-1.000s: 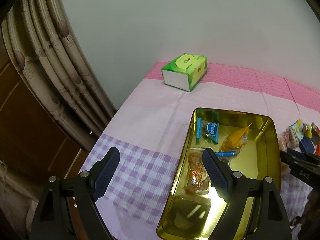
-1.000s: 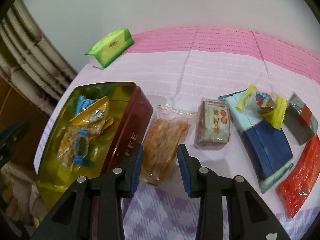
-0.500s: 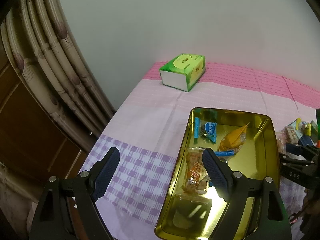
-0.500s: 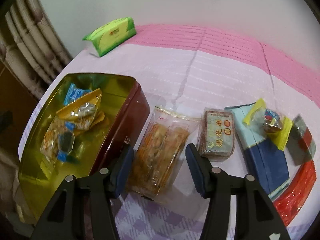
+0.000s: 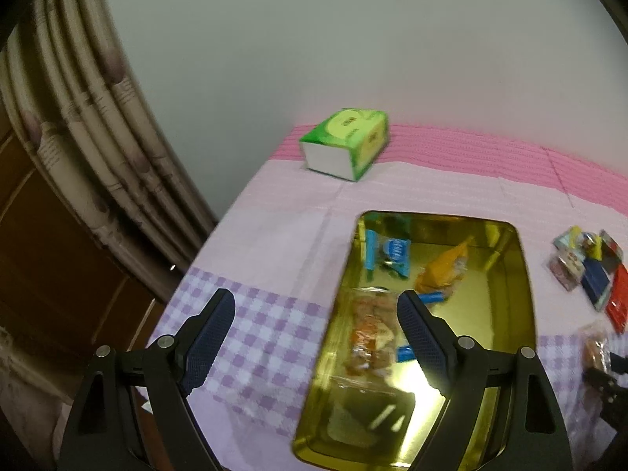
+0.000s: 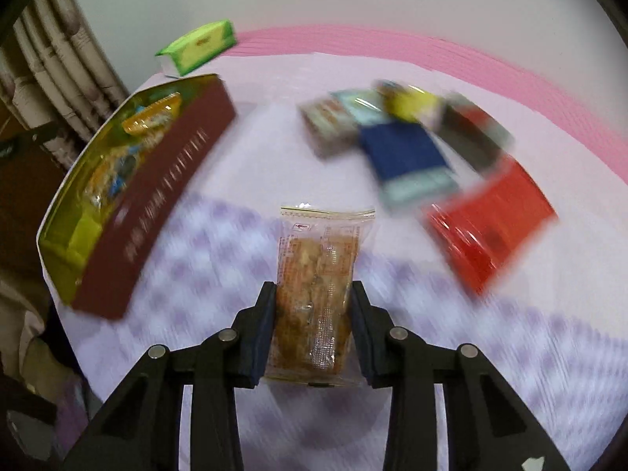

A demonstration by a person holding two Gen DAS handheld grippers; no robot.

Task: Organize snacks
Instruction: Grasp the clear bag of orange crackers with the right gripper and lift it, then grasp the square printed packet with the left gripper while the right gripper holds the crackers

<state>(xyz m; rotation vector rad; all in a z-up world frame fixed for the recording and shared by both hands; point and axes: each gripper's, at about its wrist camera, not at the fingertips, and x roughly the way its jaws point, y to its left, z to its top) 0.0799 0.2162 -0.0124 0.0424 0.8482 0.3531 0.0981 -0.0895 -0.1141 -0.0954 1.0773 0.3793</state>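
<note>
Clear-wrapped snack pack gripped in right claw, jaws just closed on it, lifted over the checked table. Gold tin left; loose snacks far right. Left claw wide, empty.

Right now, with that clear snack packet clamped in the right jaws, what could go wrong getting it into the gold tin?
The clear snack packet is gripped only at its lower end, so it may flop or slip. Its free end could catch the gold tin wall. The squeeze might crush the brittle-looking pieces inside.
</note>
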